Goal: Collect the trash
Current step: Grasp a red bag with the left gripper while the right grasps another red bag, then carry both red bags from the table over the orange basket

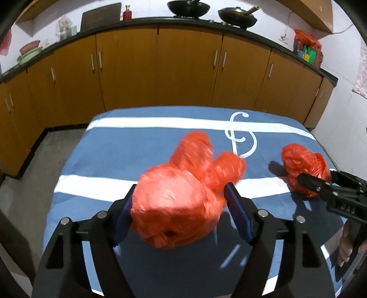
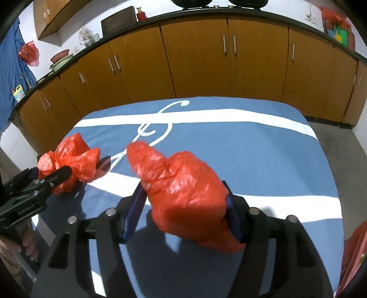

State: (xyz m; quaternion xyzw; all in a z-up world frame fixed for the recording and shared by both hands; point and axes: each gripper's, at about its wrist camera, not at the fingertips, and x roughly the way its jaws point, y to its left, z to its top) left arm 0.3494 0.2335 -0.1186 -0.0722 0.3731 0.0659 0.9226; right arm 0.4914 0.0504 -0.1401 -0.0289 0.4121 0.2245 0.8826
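Two tied red plastic trash bags lie on a table under a blue cloth with white stripes (image 1: 137,146) (image 2: 252,149). In the left wrist view the bigger bag (image 1: 174,206) fills the gap of my left gripper (image 1: 181,186), and both blue pads touch its sides. The right wrist view shows that same bag (image 2: 68,158) at the left, between the left gripper's (image 2: 51,170) black fingers. My right gripper (image 2: 182,185) holds the other bag (image 2: 188,194), which presses on both pads. That bag (image 1: 298,158) and the right gripper (image 1: 316,175) show at the right of the left wrist view.
Orange cabinets (image 1: 183,68) under a dark counter with two woks (image 1: 237,16) run behind the table. Grey floor (image 1: 34,172) lies left of it and right of it (image 2: 332,142). A red object (image 2: 355,252) sits at the lower right edge. A person's hand (image 1: 344,249) grips each handle.
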